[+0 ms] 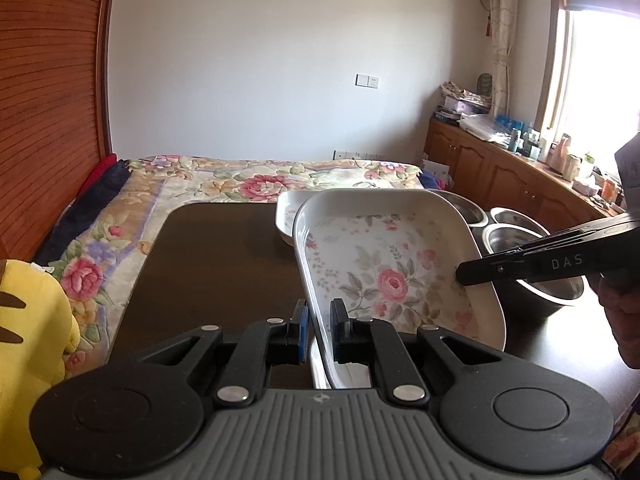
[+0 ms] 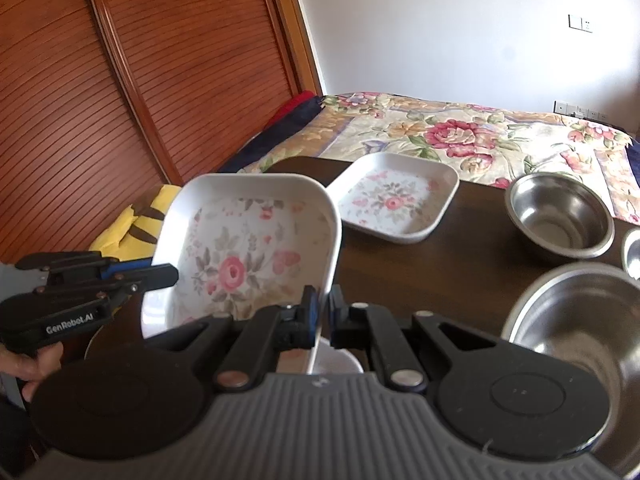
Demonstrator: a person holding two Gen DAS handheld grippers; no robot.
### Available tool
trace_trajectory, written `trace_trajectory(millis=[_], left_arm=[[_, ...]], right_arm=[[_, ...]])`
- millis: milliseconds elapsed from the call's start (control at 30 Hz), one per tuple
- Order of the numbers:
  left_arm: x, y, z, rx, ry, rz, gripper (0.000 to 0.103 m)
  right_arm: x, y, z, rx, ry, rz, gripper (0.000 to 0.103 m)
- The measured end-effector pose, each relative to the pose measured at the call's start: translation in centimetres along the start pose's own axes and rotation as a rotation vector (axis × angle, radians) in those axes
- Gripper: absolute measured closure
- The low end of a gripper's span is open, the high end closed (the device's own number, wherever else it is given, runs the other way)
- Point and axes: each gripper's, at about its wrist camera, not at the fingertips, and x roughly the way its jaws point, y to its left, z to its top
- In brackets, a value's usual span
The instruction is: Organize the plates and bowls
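- Left hand-held gripper (image 1: 320, 326) is pinching the near-left rim of a flowered square plate (image 1: 380, 276), 1 pad on each side of the rim.
- Right hand-held gripper (image 2: 323, 312) is clamped on the opposite rim of that same plate, jaws nearly together with just the thin edge between them.
- So the plate's held by both, tilted and lifted off the dark tabletop (image 1: 216, 264). There's something white right under it, can't really tell what.
- A 2nd flowered plate (image 2: 394, 200) sits flat on the tabletop further back, apart from the held one.
- 3 steel bowls off to the right: a small one (image 2: 560, 216) at the back, a big one (image 2: 576, 320) close to the right gripper, and another one (image 2: 632, 252) cut off at the frame edge.
- Beyond the tabletop there's a bed with a flowery blanket (image 1: 248, 180) and a yellow plush toy (image 1: 28, 336) at the left.
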Motion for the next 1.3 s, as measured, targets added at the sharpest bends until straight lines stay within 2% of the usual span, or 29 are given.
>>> trace_trajectory(millis=[433,1000,1300], left_arm=[[0.1,-0.7,-2.4,-0.017,0.054,-0.019,0.065],[1.3,-0.3,-2.5,-0.023,0.08,-0.012,0.065],[2.4,-0.4,-2.6,-0.029,0.098,-0.003,0.065]], right_arm=[[-1.1,-0.3,-3.1,0.014,0.007,0.001,0.095],[-0.5,-0.5,-5.0,0.04,0.03,0.026,0.095],[-0.5,0.1,-5.4,0.018,0.025,0.003,0.094]])
